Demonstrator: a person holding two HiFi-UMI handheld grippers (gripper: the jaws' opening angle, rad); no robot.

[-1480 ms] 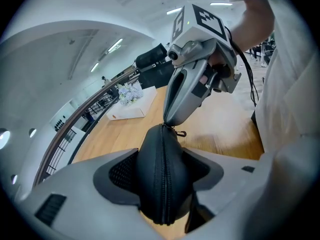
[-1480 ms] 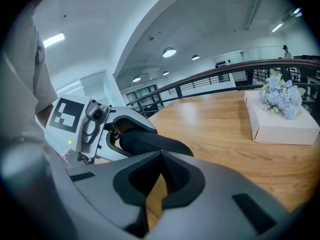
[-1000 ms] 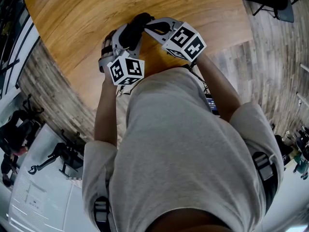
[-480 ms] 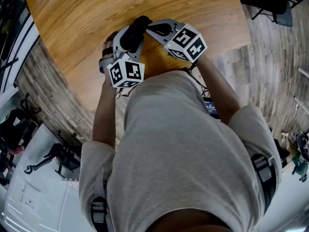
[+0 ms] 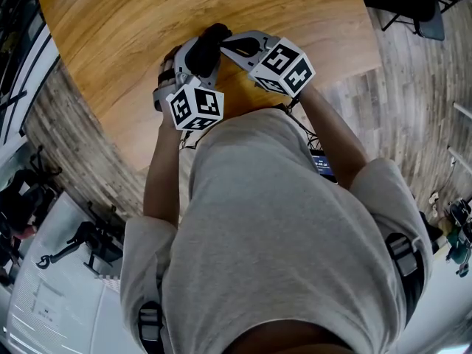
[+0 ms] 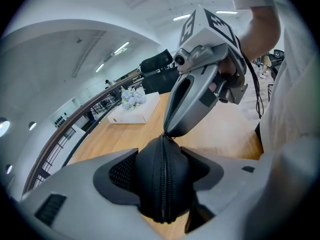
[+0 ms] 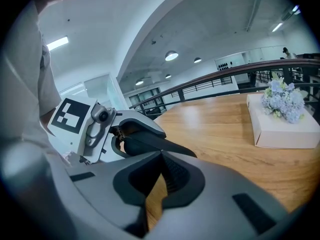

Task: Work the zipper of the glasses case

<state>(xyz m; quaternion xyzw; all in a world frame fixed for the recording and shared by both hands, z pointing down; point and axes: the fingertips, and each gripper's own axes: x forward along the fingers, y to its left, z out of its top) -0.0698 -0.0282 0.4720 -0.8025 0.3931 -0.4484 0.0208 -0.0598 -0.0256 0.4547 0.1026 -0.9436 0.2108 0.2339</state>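
Left tongs (image 6: 160, 153), wide, gripping black oval glasses case (image 6: 162, 194); right tongs (image 7: 161, 154) pinching shut on small metal zipper pull (image 6: 168, 134); pulling straight along teeth probably working best, case braced.

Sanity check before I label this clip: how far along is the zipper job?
Done: the left hand-held gripper clamps the glasses case. In hand: the right hand-held gripper, jaws shut, sits at the far end of the zipper, apparently pinching the zipper pull. Left: the whole run; every tooth in view looks closed.
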